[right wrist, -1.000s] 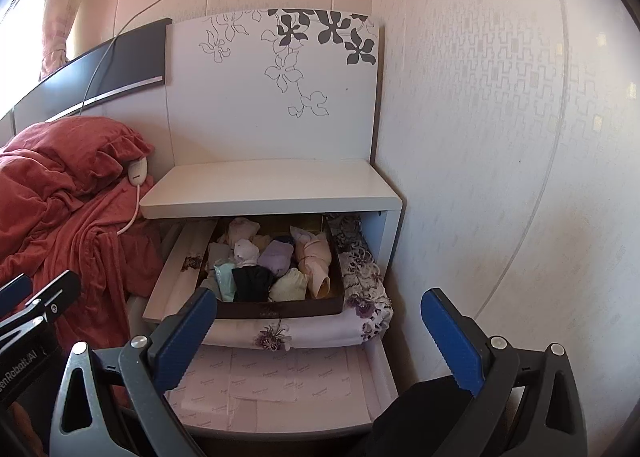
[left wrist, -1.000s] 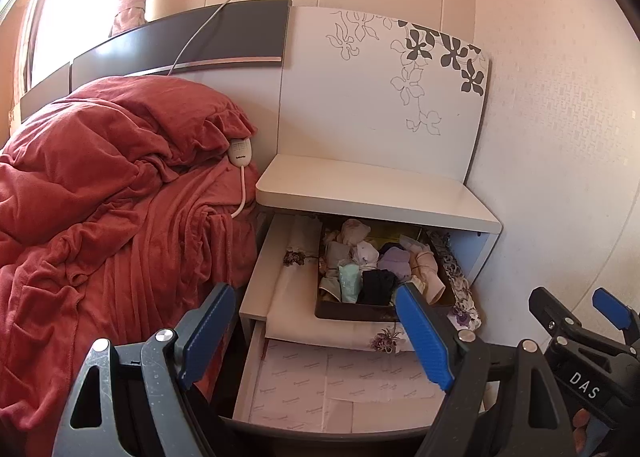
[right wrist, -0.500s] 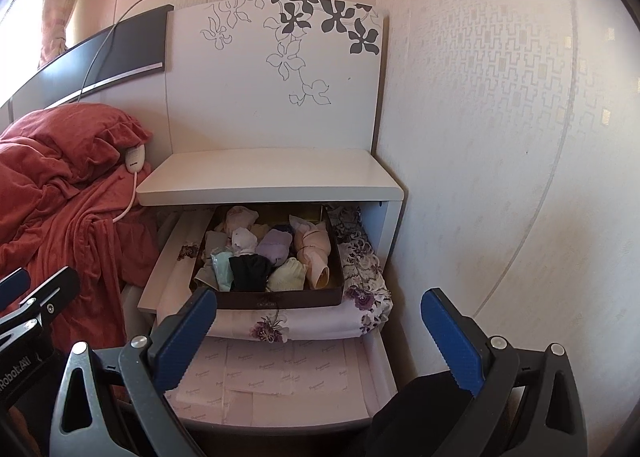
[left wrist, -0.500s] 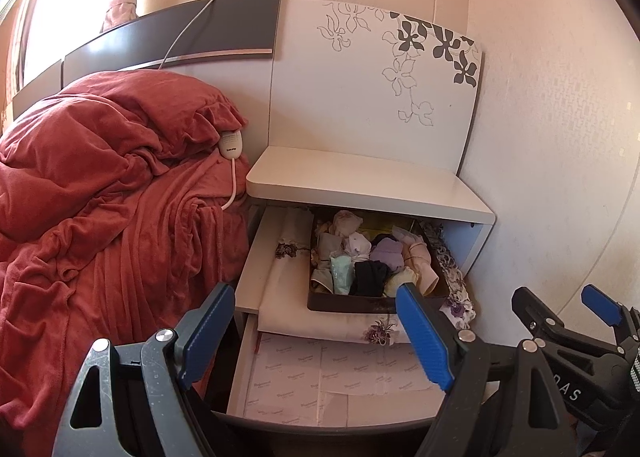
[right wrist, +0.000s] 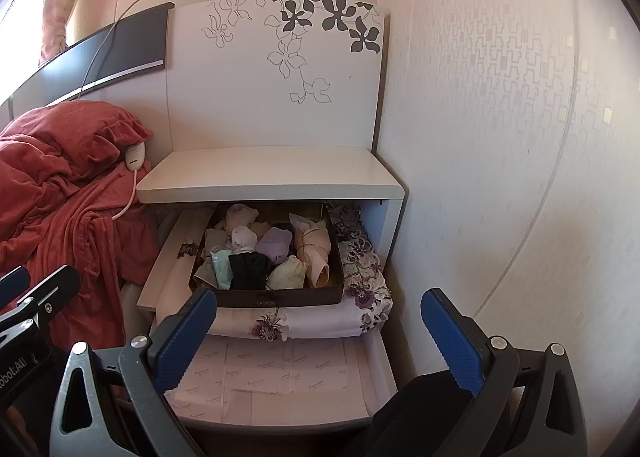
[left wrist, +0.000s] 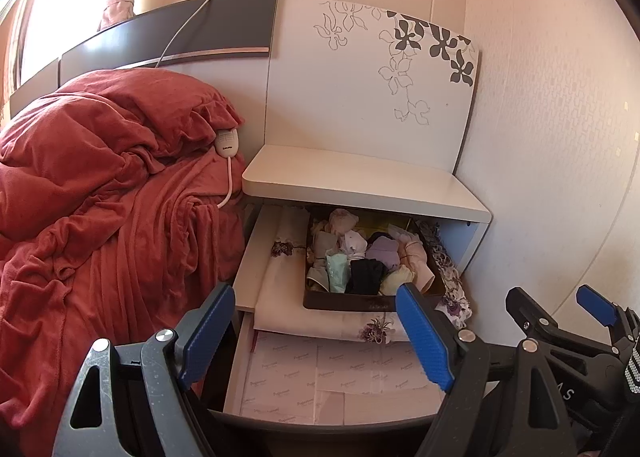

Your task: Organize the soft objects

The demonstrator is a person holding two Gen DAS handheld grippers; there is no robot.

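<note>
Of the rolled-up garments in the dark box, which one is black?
The black roll in the front row of the box, between a mint one and a pale yellow one.

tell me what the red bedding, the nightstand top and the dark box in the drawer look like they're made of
Red bedding: looks like plush fleece or velvet; matte, with ribbed lines and soft folds.
Nightstand top: probably laminated or painted board; smooth cream surface with a faint sheen and a rounded edge.
Dark box: unclear, maybe card or faux leather over stiff walls; flat, dark brown, straight rim.
</note>
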